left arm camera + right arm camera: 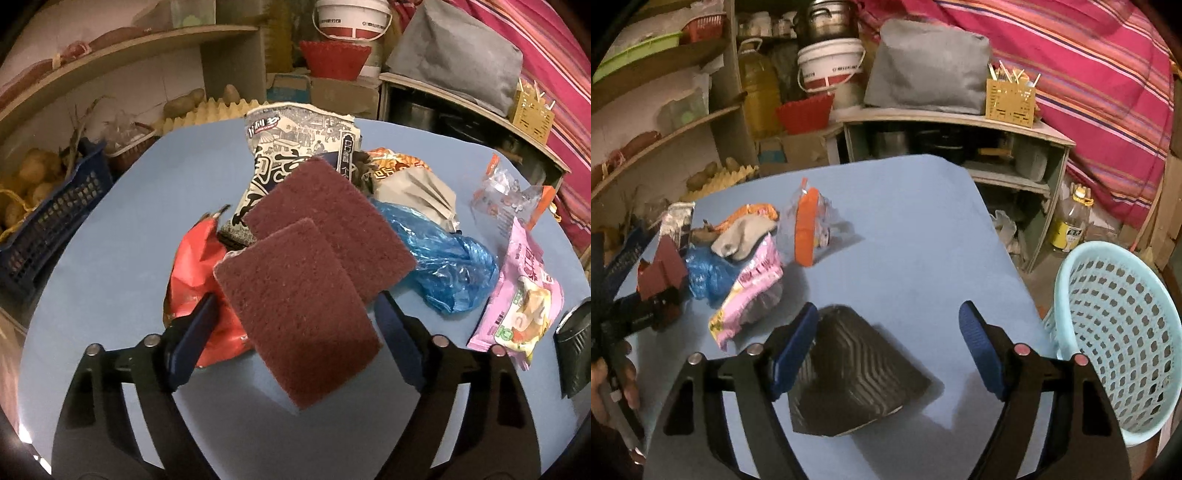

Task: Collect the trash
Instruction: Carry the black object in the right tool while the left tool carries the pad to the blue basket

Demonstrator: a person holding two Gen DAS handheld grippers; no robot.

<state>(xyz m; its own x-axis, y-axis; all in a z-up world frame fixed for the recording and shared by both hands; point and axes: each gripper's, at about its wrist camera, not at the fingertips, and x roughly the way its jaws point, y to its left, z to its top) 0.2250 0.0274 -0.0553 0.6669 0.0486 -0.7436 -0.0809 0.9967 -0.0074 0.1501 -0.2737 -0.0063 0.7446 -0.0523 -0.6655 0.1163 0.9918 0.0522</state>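
Left gripper [295,325] is gripping 2 maroon scouring pads [314,273], lifting them over the trash pile [454,266] on the worktop [122,236]. Pads are looking light and floppy; pinch near an edge. Right gripper [888,347] is hanging open above a dark wrapper [857,373], probably foil. Only the right view is showing the blue basket [1123,332].
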